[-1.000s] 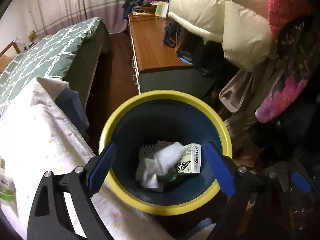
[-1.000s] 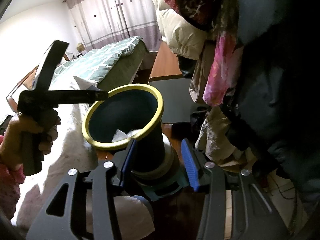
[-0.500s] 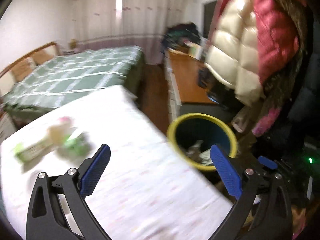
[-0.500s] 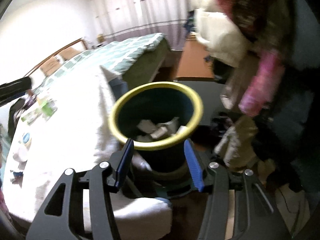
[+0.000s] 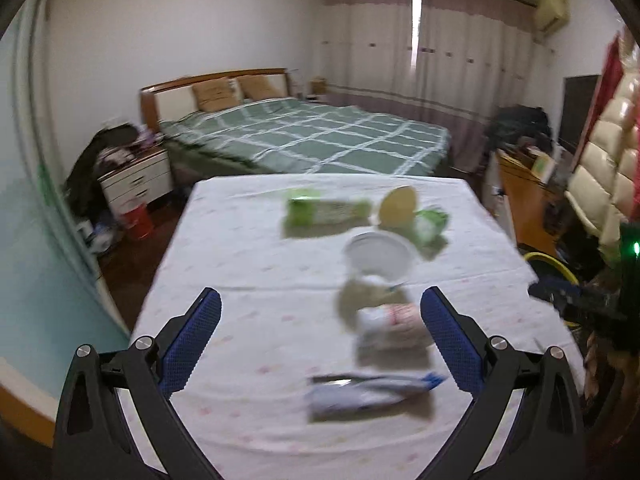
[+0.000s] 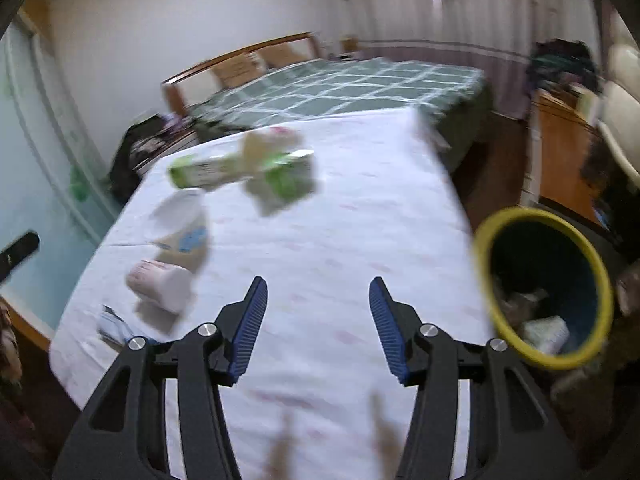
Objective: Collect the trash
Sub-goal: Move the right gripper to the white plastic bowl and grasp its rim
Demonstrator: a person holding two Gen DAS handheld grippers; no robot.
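Note:
Several pieces of trash lie on the white tablecloth: a green packet, a yellowish bag, a white cup, a crumpled pink-white wrapper and a blue-white wrapper. My left gripper is open and empty above the near table, the wrappers just right of its middle. My right gripper is open and empty over the tablecloth. The yellow-rimmed bin, holding trash, stands off the table's right edge. The cup and wrapper lie to the left.
A bed with a green checked cover stands beyond the table. A white nightstand is at the left, a wooden desk and hanging coats at the right. The bin rim shows at the table's right edge.
Both grippers have swung away from the bin to the left and now face the table with the trash. The left gripper's view has left the bin's inside. Both stay open and empty.

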